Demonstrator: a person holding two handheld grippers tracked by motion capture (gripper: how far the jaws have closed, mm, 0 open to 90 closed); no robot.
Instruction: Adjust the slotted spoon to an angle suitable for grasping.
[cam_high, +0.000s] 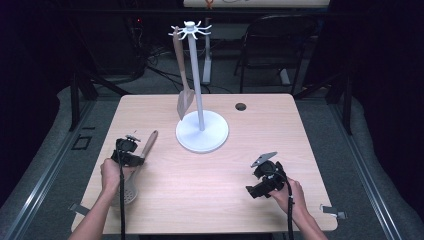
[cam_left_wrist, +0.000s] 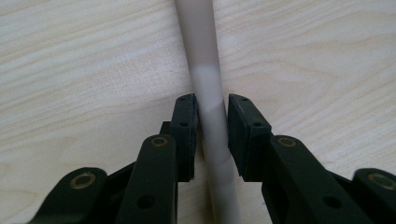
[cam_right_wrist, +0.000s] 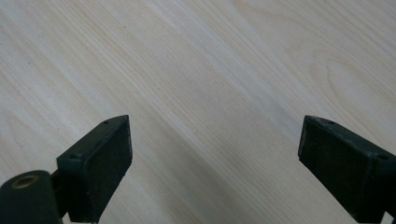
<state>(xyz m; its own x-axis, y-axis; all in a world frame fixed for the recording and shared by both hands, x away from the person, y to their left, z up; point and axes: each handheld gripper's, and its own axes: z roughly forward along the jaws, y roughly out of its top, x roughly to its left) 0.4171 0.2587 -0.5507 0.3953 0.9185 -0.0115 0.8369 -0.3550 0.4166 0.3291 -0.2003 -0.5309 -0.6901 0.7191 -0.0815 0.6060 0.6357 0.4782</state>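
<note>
The slotted spoon (cam_high: 136, 172) lies flat at the near-left part of the table (cam_high: 210, 200) in the high view, wooden handle pointing away toward the white rack (cam_high: 201, 131), perforated bowl nearest the person. The left gripper (cam_high: 131, 156) sits across its handle, just above the person's left hand (cam_high: 114, 174). A spatula (cam_high: 183, 82) already hangs from the rack's hooks. The right gripper (cam_high: 265, 179) rests well apart at the near right, near nothing. My worry from here: the grip sits partway along a long handle with the heavy bowl at one end, so on lifting the spoon could swing down or twist. Carried toward the rack, it could also knock the hanging spatula or tip the stand.

In the left gripper view, the pale handle (cam_left_wrist: 208, 93) runs straight up between the two black jaws, which have closed in on it — the left pad touches it and the right one looks just at its edge. I judge this a clamp, but a light one; a smooth round handle could roll or slip out if the squeeze is not firm.

In the right gripper view, the jaws stand wide apart over bare wood — nothing between them, so it offers no support if the spoon slips.

No brand, label or writing can be read anywhere.
</note>
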